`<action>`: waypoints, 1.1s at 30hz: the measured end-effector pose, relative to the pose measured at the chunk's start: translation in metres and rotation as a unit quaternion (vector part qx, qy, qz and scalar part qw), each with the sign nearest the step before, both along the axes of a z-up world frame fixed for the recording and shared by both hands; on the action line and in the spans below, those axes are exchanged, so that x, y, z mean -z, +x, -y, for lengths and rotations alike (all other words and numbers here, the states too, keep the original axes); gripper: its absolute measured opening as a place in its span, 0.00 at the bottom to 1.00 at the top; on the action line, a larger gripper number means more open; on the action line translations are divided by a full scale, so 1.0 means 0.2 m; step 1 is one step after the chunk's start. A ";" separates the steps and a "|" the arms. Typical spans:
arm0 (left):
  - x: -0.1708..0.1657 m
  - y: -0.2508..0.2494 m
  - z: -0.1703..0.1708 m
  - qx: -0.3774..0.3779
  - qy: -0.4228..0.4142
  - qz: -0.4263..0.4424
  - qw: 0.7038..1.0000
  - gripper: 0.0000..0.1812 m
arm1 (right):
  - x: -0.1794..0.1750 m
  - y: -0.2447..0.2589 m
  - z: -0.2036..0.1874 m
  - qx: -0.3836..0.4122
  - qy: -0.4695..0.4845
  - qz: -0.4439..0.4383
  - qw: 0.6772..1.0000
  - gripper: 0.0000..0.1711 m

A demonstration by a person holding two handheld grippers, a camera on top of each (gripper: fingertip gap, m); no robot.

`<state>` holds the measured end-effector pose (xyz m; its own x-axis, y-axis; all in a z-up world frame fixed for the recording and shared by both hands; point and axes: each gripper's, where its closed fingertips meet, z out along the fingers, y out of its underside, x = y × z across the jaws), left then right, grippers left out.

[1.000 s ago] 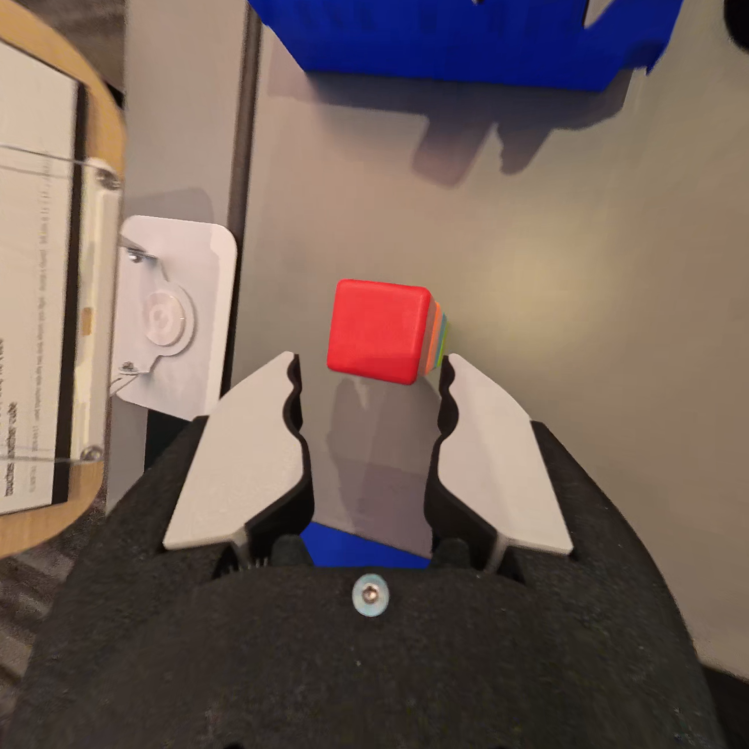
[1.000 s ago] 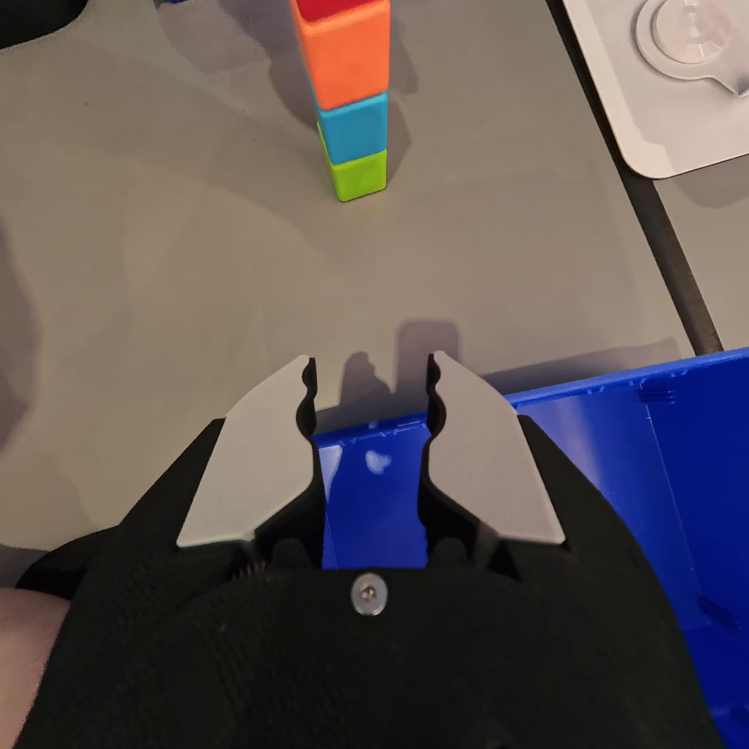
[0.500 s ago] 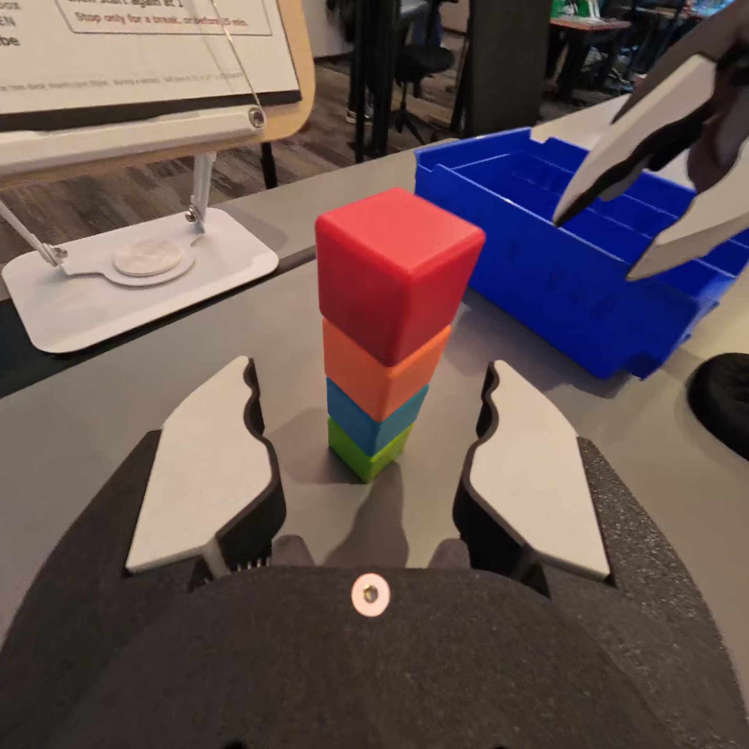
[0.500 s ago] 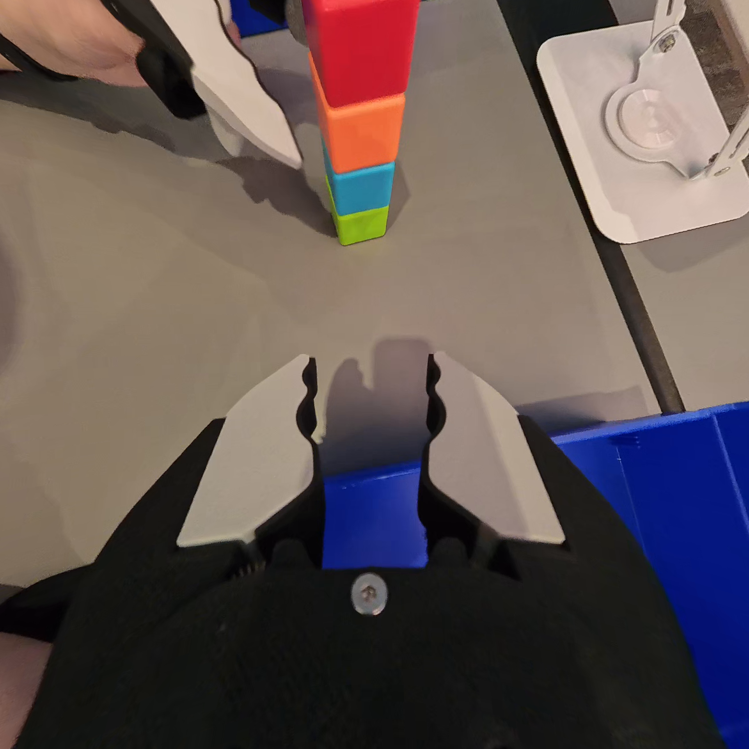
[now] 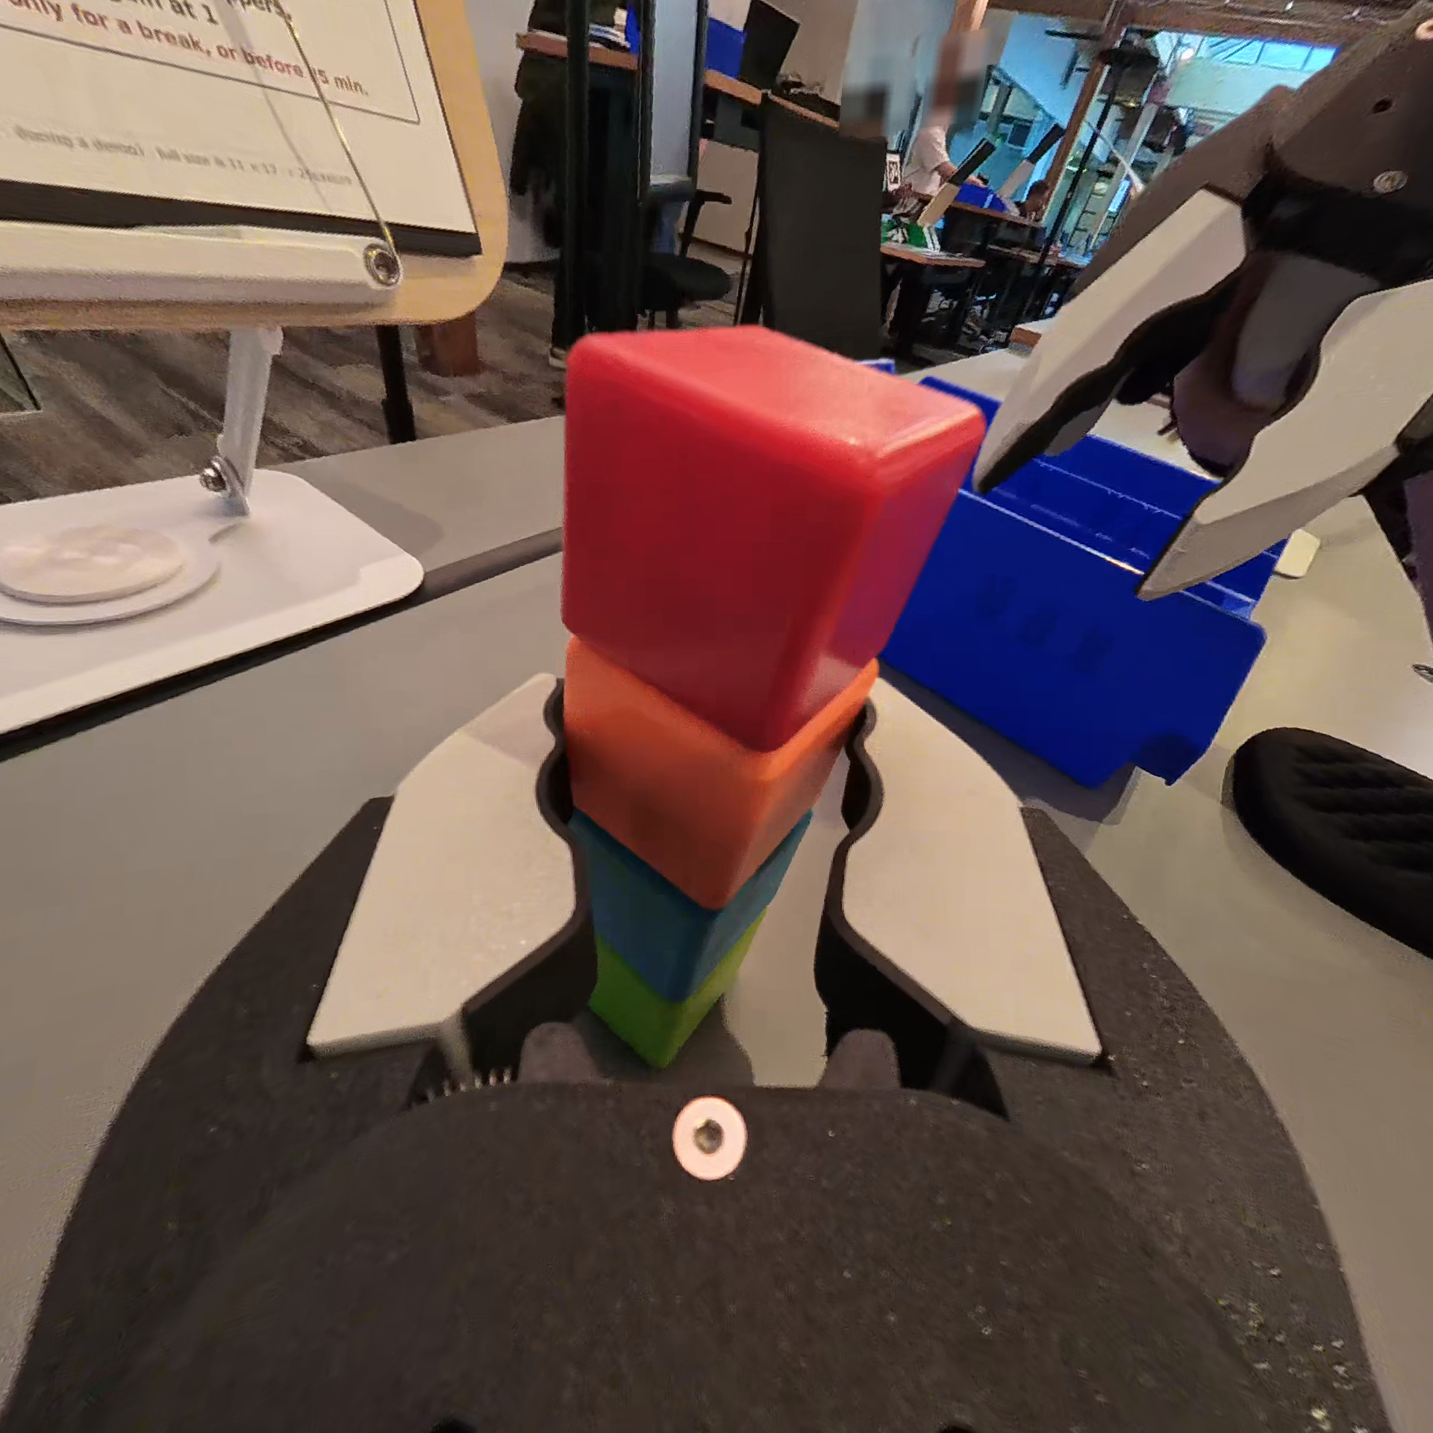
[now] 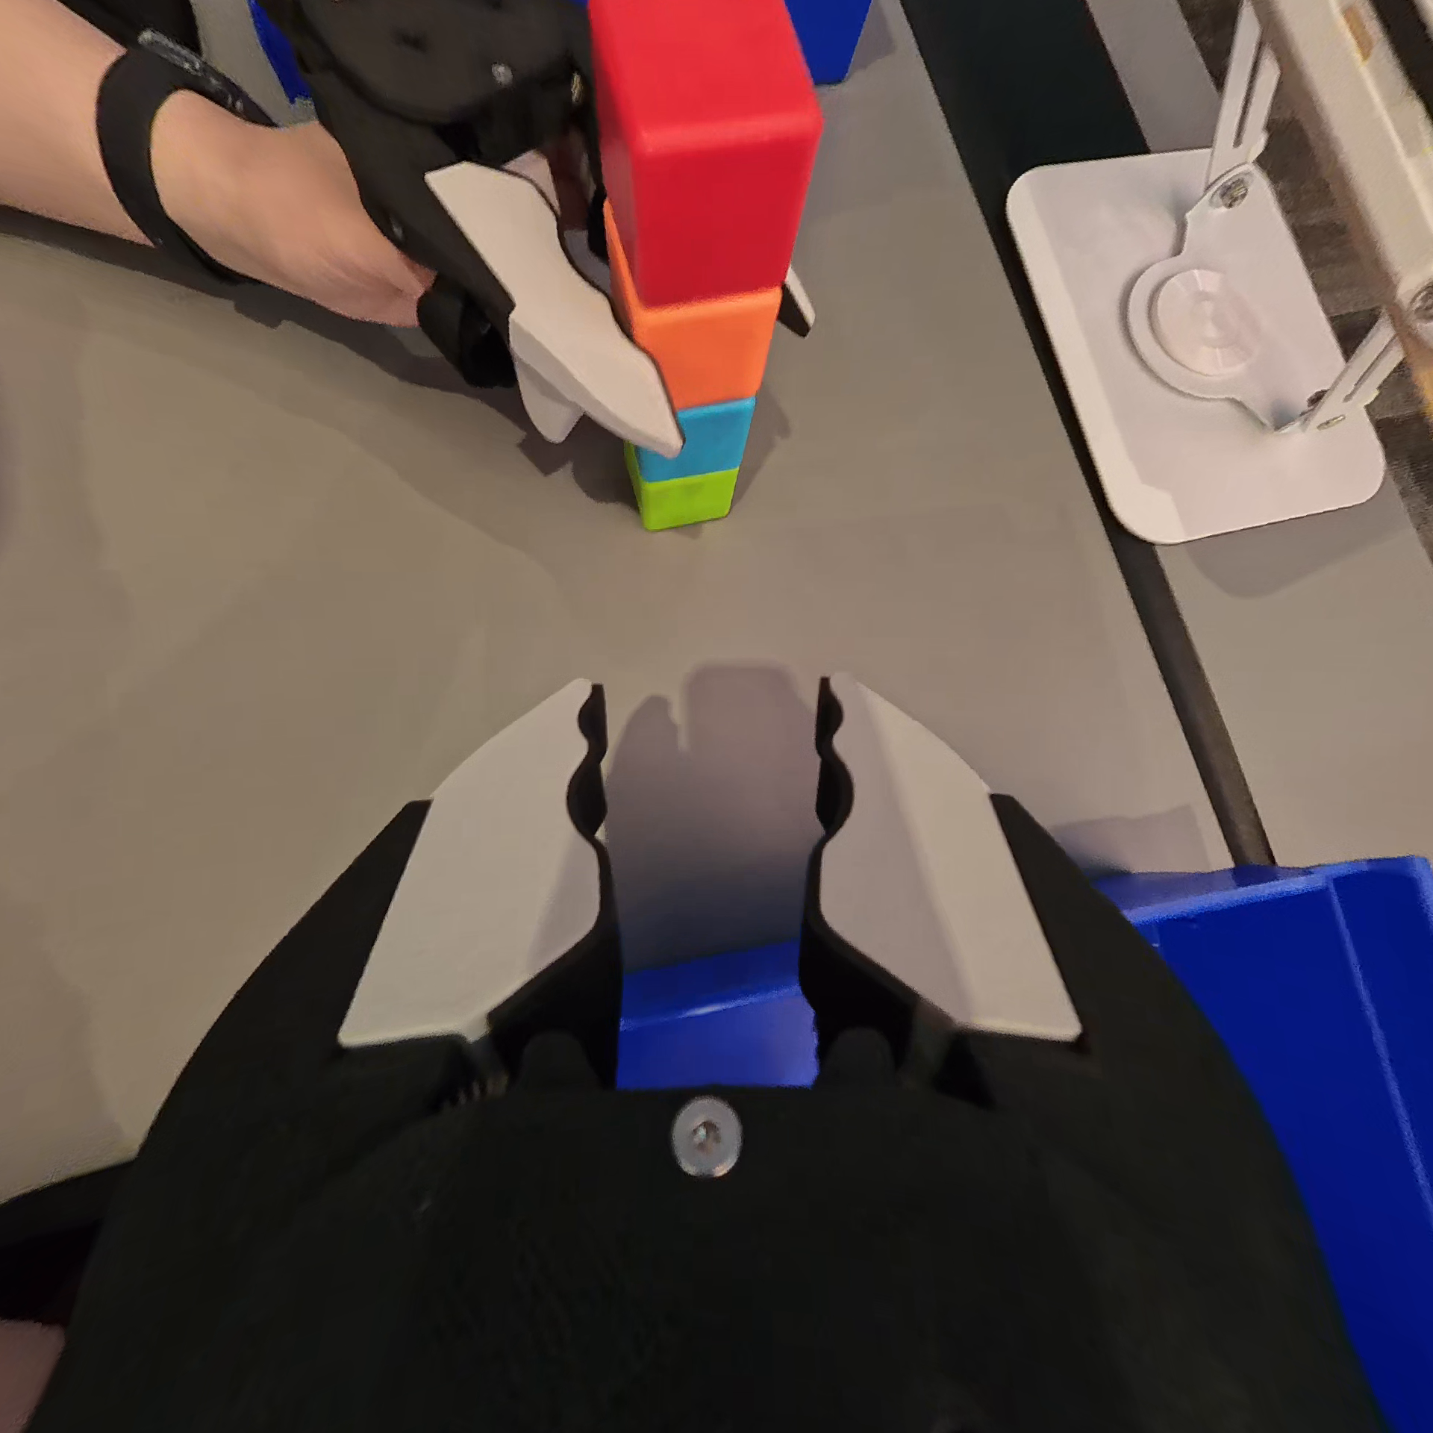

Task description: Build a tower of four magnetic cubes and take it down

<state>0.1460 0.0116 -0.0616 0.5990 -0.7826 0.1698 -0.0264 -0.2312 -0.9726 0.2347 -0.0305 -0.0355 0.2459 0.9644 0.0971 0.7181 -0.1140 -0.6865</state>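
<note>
Smooth rigid plastic, we judge the four-cube tower (image 6: 694, 310) on the worktop (image 6: 310, 620) light and slippery, left tongs (image 5: 706, 764) open astride its orange cube (image 5: 698, 783), right tongs (image 6: 706, 760) empty, agape nearby.

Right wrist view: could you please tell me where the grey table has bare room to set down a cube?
Bare grey table lies between the four-cube tower and the right gripper, stretching left. Crowded: the left gripper flanks the tower, the white stand base fills the right, the blue plastic bin the near right.
</note>
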 end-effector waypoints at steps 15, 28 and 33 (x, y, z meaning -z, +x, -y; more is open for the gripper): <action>0.01 0.08 0.24 0.051 0.008 -0.018 0.998 0.37 | -0.21 -0.51 0.07 -0.005 -0.002 -0.160 0.987 0.42; 0.02 0.07 0.23 0.051 0.014 -0.032 0.998 0.36 | -0.12 -0.56 0.06 0.015 -0.040 -0.139 0.989 0.29; 0.03 0.08 0.22 0.050 0.013 -0.038 0.998 0.36 | -0.33 -0.46 0.01 0.052 -0.027 -0.216 0.975 0.29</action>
